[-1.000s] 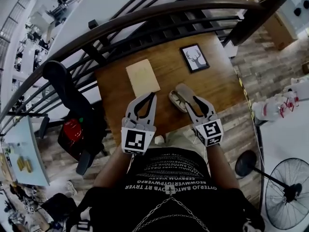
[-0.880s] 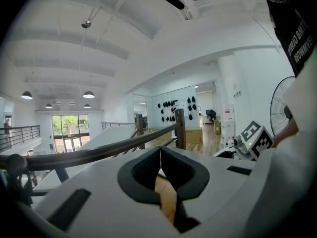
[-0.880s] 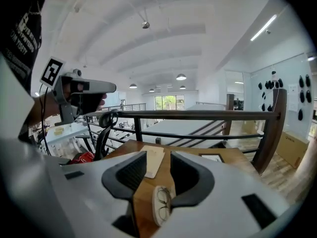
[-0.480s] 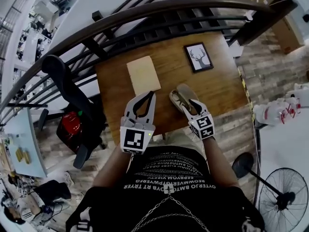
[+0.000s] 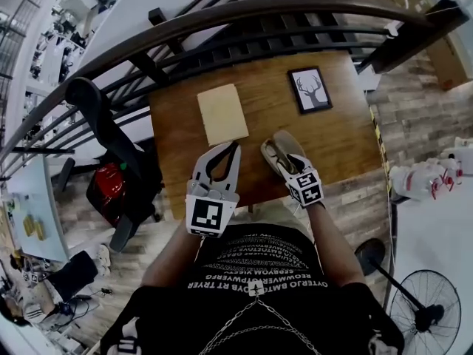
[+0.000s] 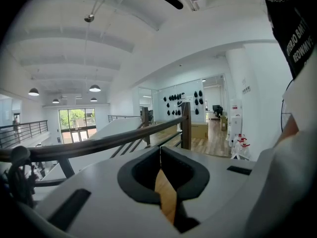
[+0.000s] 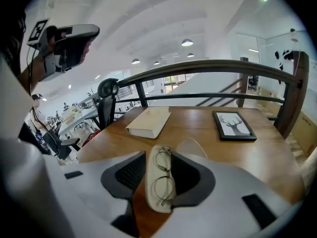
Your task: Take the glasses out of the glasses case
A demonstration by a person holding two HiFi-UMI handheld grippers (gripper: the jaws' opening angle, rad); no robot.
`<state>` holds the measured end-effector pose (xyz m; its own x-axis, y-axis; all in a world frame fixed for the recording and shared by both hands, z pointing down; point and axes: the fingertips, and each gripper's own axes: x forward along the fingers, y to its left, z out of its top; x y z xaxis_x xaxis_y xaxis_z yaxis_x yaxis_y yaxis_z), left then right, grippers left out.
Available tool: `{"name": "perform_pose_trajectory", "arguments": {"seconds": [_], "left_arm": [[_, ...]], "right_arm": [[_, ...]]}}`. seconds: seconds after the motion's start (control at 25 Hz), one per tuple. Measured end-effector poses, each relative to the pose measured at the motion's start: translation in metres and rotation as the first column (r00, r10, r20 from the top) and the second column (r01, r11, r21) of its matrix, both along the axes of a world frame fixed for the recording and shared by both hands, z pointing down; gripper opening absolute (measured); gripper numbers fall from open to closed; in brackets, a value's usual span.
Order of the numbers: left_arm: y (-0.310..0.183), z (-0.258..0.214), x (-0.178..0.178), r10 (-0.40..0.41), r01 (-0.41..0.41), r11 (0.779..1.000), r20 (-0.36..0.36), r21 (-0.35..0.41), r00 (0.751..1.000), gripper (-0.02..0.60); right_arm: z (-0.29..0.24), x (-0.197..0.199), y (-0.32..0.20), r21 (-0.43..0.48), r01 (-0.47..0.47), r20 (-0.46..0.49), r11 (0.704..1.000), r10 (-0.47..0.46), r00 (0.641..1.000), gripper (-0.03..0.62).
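The right tongs, whose jaws have just been opening, are standing apart around the open beige glasses case lying on the brown wooden desk, thin wire-framed glasses resting inside. The left tongs are hanging pressed together, empty.

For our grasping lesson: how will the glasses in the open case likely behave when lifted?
The glasses look thin-framed, so probably light and easily bent. They lie loose in the open case, so might snag its rim.

Head view looks steeply down; both gripper views face the railing.
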<state>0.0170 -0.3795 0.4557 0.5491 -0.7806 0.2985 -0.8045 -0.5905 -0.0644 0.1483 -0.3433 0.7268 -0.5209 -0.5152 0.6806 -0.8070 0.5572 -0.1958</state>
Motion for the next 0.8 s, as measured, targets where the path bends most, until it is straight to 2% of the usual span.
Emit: {"name": "perform_pose_trajectory", "arguments": {"seconds": [0.48,0.8], "left_arm": [[-0.001,0.012,-0.008,-0.058,0.058,0.998,0.022,-0.035,0.998,0.029],[-0.006,0.009,-0.014,-0.092,0.093,0.995,0.012,-0.027,0.996,0.029]], "right_arm": [[0.053,0.004,-0.01,-0.096,0.023,-0.025,0.995,-0.026,0.999,0.149],[0.077,0.006,-0.025,-0.147,0.004,-0.048,0.989,-0.011,0.999,0.147]]}}
